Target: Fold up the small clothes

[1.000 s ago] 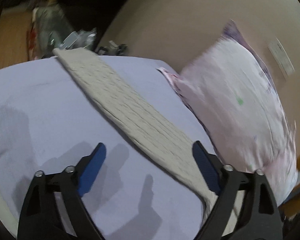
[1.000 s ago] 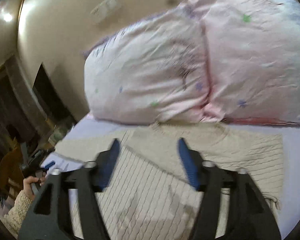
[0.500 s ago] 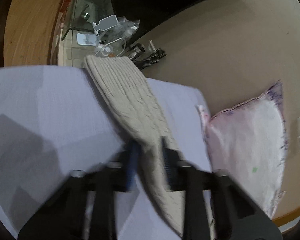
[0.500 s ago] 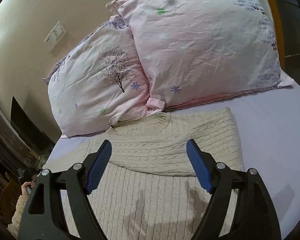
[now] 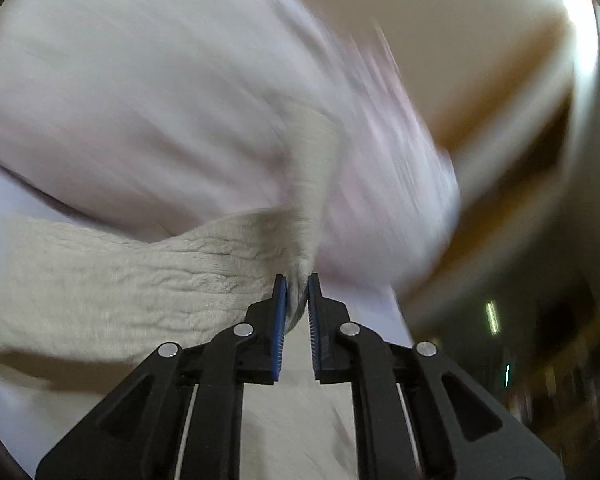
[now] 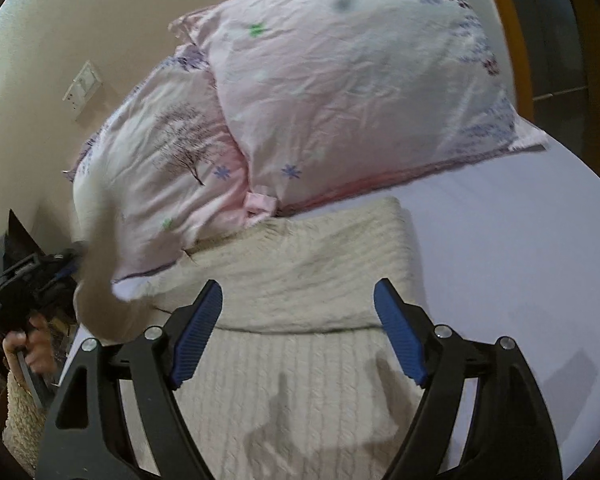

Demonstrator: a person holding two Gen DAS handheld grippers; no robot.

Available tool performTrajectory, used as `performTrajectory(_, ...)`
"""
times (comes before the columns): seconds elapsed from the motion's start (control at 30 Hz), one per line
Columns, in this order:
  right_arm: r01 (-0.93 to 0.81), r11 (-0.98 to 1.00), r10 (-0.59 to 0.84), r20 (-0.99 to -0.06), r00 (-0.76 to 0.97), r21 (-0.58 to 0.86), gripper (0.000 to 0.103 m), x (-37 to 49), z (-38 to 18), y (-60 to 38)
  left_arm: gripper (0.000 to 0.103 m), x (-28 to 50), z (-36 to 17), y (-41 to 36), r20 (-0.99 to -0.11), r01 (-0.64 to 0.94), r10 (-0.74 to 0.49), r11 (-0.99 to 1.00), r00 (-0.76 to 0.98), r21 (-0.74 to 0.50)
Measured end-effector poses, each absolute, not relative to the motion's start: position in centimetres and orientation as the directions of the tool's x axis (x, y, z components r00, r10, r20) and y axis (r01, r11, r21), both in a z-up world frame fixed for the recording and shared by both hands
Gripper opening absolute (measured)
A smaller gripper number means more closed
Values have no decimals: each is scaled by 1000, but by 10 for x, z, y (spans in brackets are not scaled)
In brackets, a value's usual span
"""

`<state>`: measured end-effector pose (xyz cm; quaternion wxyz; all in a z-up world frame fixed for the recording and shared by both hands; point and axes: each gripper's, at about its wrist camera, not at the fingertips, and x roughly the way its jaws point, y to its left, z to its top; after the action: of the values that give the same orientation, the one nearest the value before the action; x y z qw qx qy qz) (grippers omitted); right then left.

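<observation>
1. Left wrist view: the left gripper (image 5: 297, 296) has its blue-padded jaws drawn nearly together, clamped on a fold of the cream cable-knit sweater (image 5: 140, 280). The pinched knit rises from the jaws as a raised strip (image 5: 316, 184) in front of the pink pillows (image 5: 140, 92). Most of this view is smeared by motion blur, so fine detail of the fabric edge cannot be read.

2. Left wrist view, background: a beige wall (image 5: 480, 40) with a bright light (image 5: 576, 0) at upper right; the dark area at lower right is too blurred to identify.

3. Right wrist view: the right gripper (image 6: 298, 332) hangs with its jaws spread wide and nothing between them, above the sweater (image 6: 300, 380). The sweater's body lies flat on the lavender bedsheet (image 6: 520, 260), its upper part folded over as a band (image 6: 308, 268) just below the pillows.

4. Right wrist view: one sleeve (image 6: 100, 272) is lifted off the bed at left, blurred, running up in front of the left-hand pillow (image 6: 172, 168). The left gripper (image 6: 66, 270) is at the sleeve's edge, gripped by the person's hand (image 6: 30, 350).

5. Right wrist view, surroundings: the second pillow (image 6: 360, 88) overlaps the first; both touch the sweater's top edge. A wall switch plate (image 6: 82, 84) sits on the beige wall (image 6: 60, 20).
</observation>
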<state>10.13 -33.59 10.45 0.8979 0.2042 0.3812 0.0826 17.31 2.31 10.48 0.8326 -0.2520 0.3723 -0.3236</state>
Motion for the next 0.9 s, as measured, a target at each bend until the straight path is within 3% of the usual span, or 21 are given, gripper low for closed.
performTrajectory(0.07,16,902,307,-665,681,432,78,91,104,-345,9,170,83,-18,-531,387,-758,651,380,-653)
performTrajectory(0.13,2,901,318,-664,677,434,79,76,107,-354,9,159,74,-18,-557,399,-747,665,363,-632)
performTrajectory(0.23,-44,894,363,-660,658,446,85,45,110,-370,9,125,78,24,-563,406,-707,707,427,-580)
performTrajectory(0.33,-101,830,495,-640,588,548,85,14,104,-386,10,79,86,79,-558,399,-685,727,467,-558)
performTrajectory(0.37,-107,805,534,-632,562,584,85,4,102,-390,13,57,86,99,-566,392,-676,736,472,-552)
performTrajectory(0.5,-100,706,663,-605,442,701,85,-46,88,-404,48,-16,73,162,-572,335,-667,740,477,-584)
performTrajectory(0.57,-74,692,683,-617,391,718,85,-65,80,-409,54,-51,56,185,-559,291,-689,713,461,-638)
performTrajectory(0.67,40,702,671,-679,298,711,85,-88,55,-416,71,-82,33,195,-585,242,-683,716,438,-654)
performTrajectory(0.8,136,590,754,-603,259,796,80,-88,14,-418,75,-92,-2,190,-571,195,-721,672,391,-715)
performTrajectory(0.87,151,515,807,-536,249,844,73,-80,-4,-409,75,-86,-18,181,-560,164,-741,646,370,-746)
performTrajectory(0.9,156,496,819,-520,243,854,64,-79,-11,-406,74,-84,-24,177,-563,151,-743,642,362,-752)
